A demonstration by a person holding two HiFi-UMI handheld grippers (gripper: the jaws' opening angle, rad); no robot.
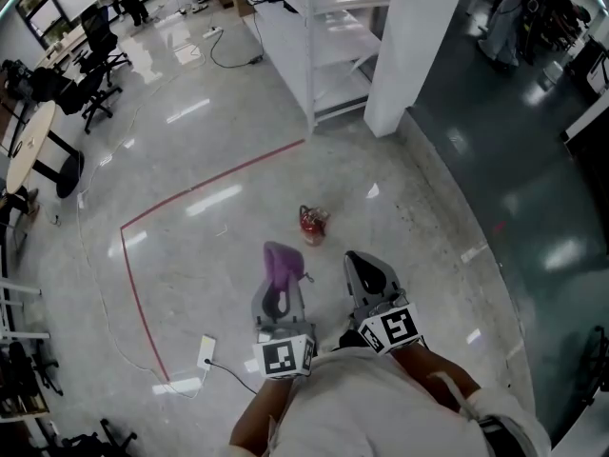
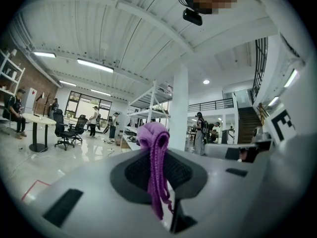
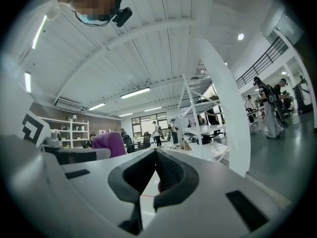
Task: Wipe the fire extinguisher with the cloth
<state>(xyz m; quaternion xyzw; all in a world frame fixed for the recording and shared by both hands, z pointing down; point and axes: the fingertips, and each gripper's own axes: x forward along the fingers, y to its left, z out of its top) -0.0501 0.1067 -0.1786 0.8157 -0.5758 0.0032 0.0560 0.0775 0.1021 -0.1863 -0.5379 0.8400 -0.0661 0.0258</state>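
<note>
A small red fire extinguisher (image 1: 312,225) lies on the pale floor, a short way ahead of both grippers. My left gripper (image 1: 282,288) is held level and is shut on a purple cloth (image 1: 281,262). In the left gripper view the cloth (image 2: 152,133) bulges over the fingertips and its strands hang down between the dark pads (image 2: 136,171). My right gripper (image 1: 367,276) is beside it, level too, with its tips together and nothing in them. In the right gripper view a bit of red shows low in the slit behind the right gripper (image 3: 156,153) tips, and the cloth (image 3: 108,145) sits at the left.
A white shelving rack (image 1: 319,36) and a white pillar (image 1: 409,46) stand beyond the extinguisher. A red tape line (image 1: 219,177) marks the floor. A power strip with its cable (image 1: 206,350) lies at the lower left. Office chairs (image 1: 95,60) and tables fill the far left; people stand in the distance.
</note>
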